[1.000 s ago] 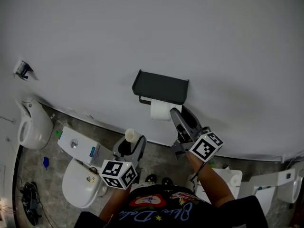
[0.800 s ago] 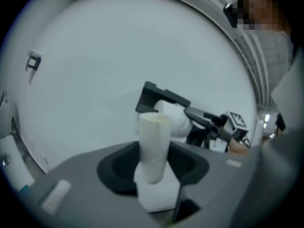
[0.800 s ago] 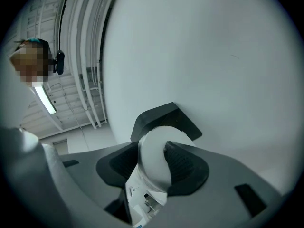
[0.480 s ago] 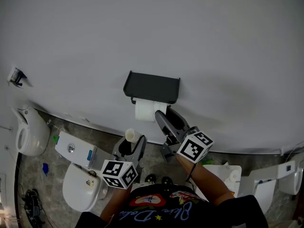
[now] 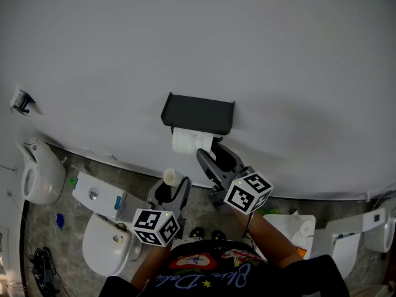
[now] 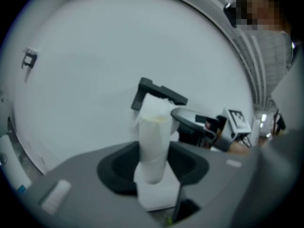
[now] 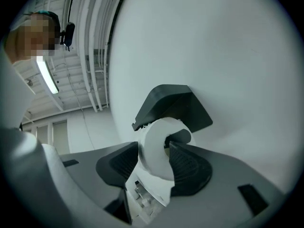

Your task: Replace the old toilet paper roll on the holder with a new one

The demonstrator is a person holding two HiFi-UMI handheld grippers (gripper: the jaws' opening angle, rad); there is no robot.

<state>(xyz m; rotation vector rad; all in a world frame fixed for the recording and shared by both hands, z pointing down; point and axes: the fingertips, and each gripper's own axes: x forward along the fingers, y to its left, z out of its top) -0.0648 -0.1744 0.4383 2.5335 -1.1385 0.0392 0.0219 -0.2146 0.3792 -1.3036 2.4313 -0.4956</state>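
A black wall holder hangs at mid wall. Just under it sits a full white toilet paper roll. My right gripper is shut on that roll's wall, with one jaw outside and the other in the core hole. Whether the roll rests on the holder's bar is hidden. Lower left, my left gripper is shut on a nearly bare old roll tube, which stands upright between its jaws.
A toilet with its cistern stands on the stone floor at lower left. Another white fixture is at the far left, under a small wall bracket. White fittings stand at lower right.
My right gripper has shifted left with the white roll, which now sits under the holder's left part. The left gripper and its tube have stayed put.
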